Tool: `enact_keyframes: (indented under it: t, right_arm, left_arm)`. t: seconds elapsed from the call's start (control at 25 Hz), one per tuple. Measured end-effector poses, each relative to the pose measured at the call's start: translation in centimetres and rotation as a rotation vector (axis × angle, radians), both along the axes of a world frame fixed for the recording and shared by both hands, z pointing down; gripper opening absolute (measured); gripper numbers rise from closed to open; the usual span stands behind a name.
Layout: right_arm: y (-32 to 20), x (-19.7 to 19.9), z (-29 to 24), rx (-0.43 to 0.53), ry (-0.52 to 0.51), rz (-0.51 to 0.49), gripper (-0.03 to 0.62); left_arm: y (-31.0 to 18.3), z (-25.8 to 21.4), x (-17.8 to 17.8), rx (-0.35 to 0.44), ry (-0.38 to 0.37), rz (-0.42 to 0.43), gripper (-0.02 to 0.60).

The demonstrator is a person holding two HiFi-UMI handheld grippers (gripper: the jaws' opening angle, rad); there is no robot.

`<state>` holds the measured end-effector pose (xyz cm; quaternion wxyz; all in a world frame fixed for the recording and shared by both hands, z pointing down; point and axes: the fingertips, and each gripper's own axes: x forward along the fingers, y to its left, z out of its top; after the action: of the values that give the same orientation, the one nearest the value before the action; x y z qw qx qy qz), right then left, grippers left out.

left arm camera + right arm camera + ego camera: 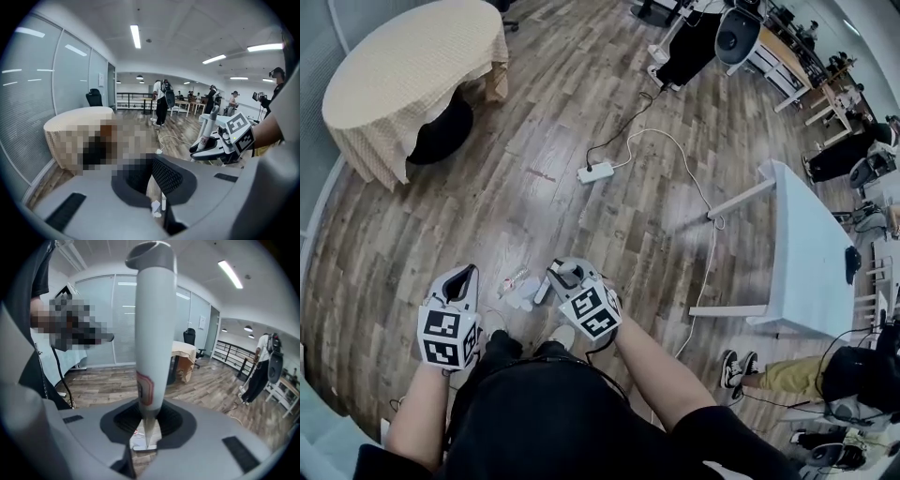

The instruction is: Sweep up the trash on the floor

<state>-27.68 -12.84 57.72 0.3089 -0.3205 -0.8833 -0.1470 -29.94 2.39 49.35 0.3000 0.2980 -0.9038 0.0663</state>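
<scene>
Trash [517,289], white paper scraps and a small pinkish piece, lies on the wood floor just ahead of my feet, between the two grippers. The left gripper [472,270] is left of it, its fingertips together and nothing between them; in the left gripper view the scraps [156,208] show through its slit. The right gripper [555,270] sits right of the trash, shut on a white tapered handle [151,324] with a grey end and a red label. That handle [206,133] also appears in the left gripper view. What is at its lower end is hidden.
A white power strip [594,172] with trailing cables lies on the floor ahead. A round table under a beige cloth [412,66] stands far left. A white table [802,244] is at the right, with a seated person's shoes [736,367] beside it.
</scene>
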Motion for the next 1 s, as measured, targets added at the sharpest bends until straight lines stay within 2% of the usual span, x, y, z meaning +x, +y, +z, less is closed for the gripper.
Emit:
enact_keyframes:
  t: [0.12, 0.24, 0.36, 0.68, 0.84, 1.0]
  right_arm:
    - [-0.5, 0.2, -1.4, -0.01, 0.002, 0.051, 0.089]
    - [-0.7, -0.2, -3.4, -0.034, -0.033, 0.098, 0.089]
    - [-1.0, -0.6, -6.1, -0.052, -0.088, 0.137, 0.089]
    - [-1.6, -1.6, -14.4, -0.114, -0.224, 0.211, 0.089]
    - [-1.0, -1.2, -18.7, -0.169, -0.277, 0.225, 0.089]
    - [-1.0, -2.3, -23.5, -0.216, -0.365, 0.257, 0.089]
  left_arm:
    - [-0.6, -0.7, -0.5, 0.038, 0.01, 0.008, -0.003]
    - [-1.5, -2.0, -1.5, 0.045, -0.021, 0.034, -0.003]
    - [-2.7, -3.5, -2.5, 0.046, -0.075, 0.067, -0.003]
    - [-6.8, -7.5, -3.4, 0.126, -0.149, 0.151, -0.003]
    - [-7.4, -9.7, -2.7, 0.17, -0.149, 0.173, -0.003]
    - [-7.3, -12.1, -3.7, 0.214, -0.176, 0.173, -0.003]
